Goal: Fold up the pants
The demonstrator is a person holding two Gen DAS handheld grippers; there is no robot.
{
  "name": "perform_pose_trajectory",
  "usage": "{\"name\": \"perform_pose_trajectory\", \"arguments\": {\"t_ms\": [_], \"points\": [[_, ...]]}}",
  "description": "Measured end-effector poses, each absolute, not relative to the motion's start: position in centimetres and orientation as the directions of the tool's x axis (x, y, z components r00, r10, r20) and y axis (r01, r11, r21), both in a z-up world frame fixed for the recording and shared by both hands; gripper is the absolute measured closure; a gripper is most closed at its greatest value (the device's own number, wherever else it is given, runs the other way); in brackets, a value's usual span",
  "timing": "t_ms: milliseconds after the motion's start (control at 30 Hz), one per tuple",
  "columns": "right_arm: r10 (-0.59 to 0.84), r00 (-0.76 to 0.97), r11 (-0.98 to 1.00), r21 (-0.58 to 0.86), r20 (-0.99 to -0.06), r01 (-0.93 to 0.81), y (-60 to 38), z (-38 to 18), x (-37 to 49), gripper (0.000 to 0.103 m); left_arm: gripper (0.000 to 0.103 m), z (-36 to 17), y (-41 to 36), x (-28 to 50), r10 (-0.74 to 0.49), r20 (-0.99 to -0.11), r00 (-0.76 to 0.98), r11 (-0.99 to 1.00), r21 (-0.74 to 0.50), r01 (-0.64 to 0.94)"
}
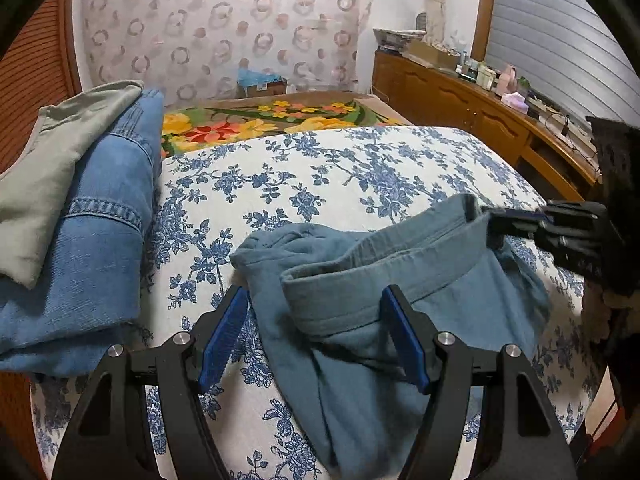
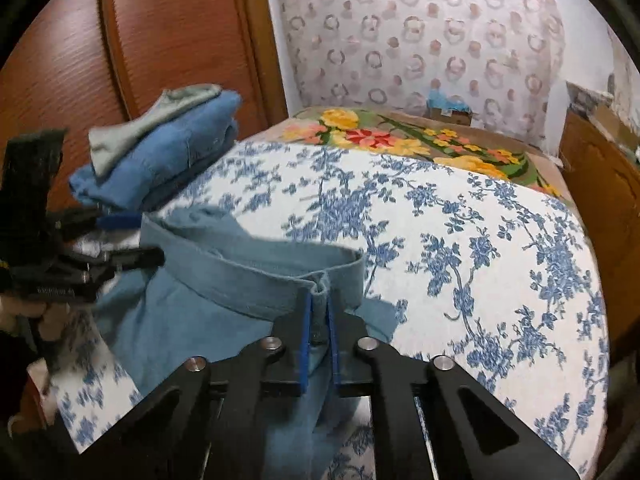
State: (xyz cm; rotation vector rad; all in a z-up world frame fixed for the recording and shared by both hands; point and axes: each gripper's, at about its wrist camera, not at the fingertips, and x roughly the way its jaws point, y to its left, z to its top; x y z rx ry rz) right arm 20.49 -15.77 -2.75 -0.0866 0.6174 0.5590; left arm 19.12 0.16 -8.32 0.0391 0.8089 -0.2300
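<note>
Pants [image 2: 224,280] waistband pinched in right jaws, between spread left jaws.

your right gripper [image 2: 319,320] points forward and downward, its two blue pads [image 2: 306,340] drawn close together and pinching the waistband of the pants [image 2: 224,280] at one end. your left gripper [image 1: 316,332] also tilts downward, its blue pads [image 1: 224,336] standing well apart, straddling the other end of the waistband without pressing it. in the right wrist view a hand [image 2: 24,312] shows behind the left gripper.
</note>
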Motion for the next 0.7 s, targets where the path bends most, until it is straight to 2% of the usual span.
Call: {"name": "perform_pose_trajectory", "arguments": {"t_ms": [300, 467, 700], "points": [[0.407, 0.692, 0.893, 0.099, -0.596, -0.439, -15.8, -3.4, 21.7, 0.096, 0.033, -8.1, 0.3, 17.9, -0.217, -0.706, 0.674, 0.968, -0.069, 0.239], [0.419, 0.687, 0.887, 0.105, -0.594, -0.45, -15.7, -2.9, 21.4, 0.086, 0.056, -8.5, 0.1, 18.8, -0.234, -0.716, 0.658, 0.963, -0.078, 0.258], [0.399, 0.676, 0.885, 0.065, -0.619, -0.462, -15.0, -3.6, 21.1, 0.083, 0.077, -9.1, -0.4, 20.5, -0.253, -0.742, 0.621, 0.955, -0.089, 0.282]]}}
